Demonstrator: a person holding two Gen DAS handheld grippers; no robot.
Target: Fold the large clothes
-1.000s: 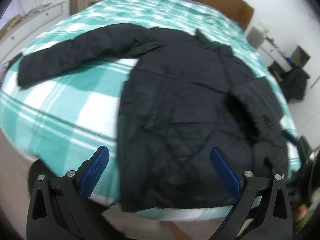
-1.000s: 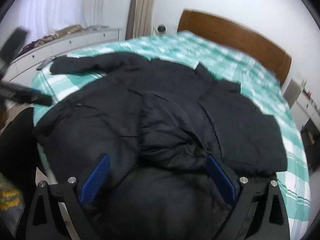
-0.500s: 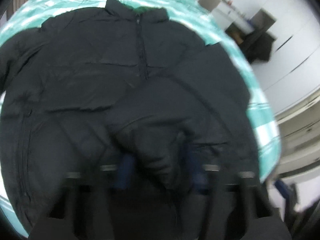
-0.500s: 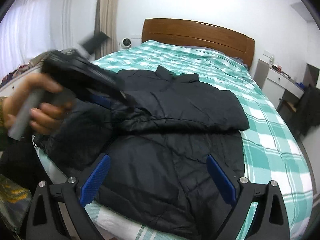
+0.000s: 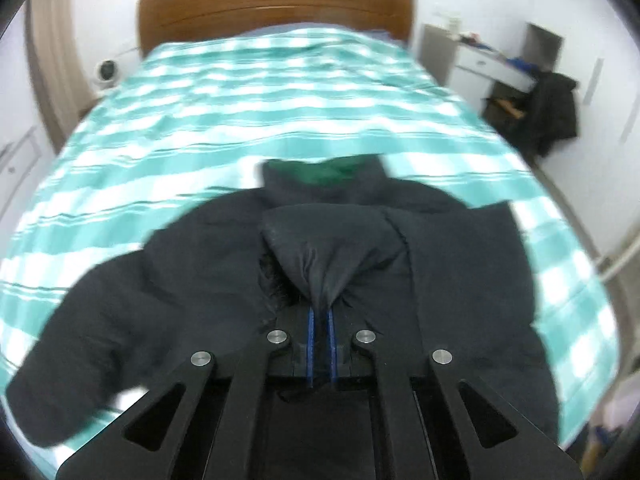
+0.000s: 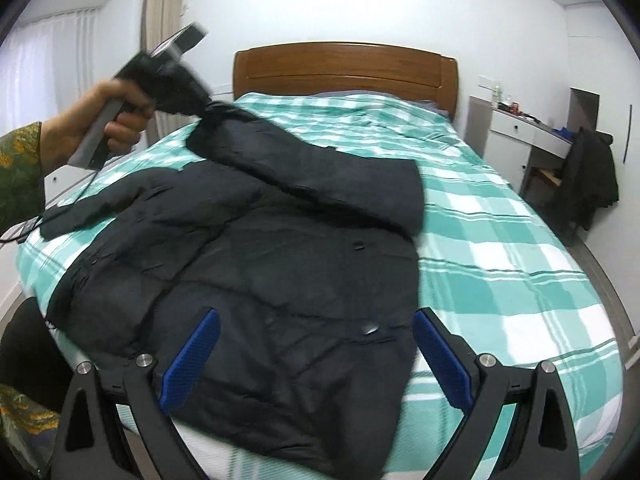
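A black padded jacket (image 6: 256, 264) lies spread on a bed (image 6: 500, 264) covered with a teal-and-white checked blanket; its hem reaches the near edge of the bed and its collar (image 5: 320, 184), green inside, points toward the brown wooden headboard (image 6: 344, 66).

Left tool (image 5: 320, 320): clenched on a pinch of the jacket's cuff, the blue pads pressed together with dark cloth bunched between them. In the right wrist view this tool, gripped by a hand (image 6: 116, 114) in a green patterned sleeve, is raised above the far left part of the bed, and the sleeve (image 6: 312, 164) it holds stretches from there across the jacket's chest to the right shoulder.

Right tool (image 6: 316, 344): released, its blue pads wide apart over the lower front of the jacket, nothing between them.

The other sleeve (image 5: 100, 340) lies out to the left on the blanket.

Beside the bed on the right stand a white desk (image 6: 528, 132) with small items on top, too small to identify, and a dark garment (image 6: 596, 176) hanging next to it. No writing or label can be read.
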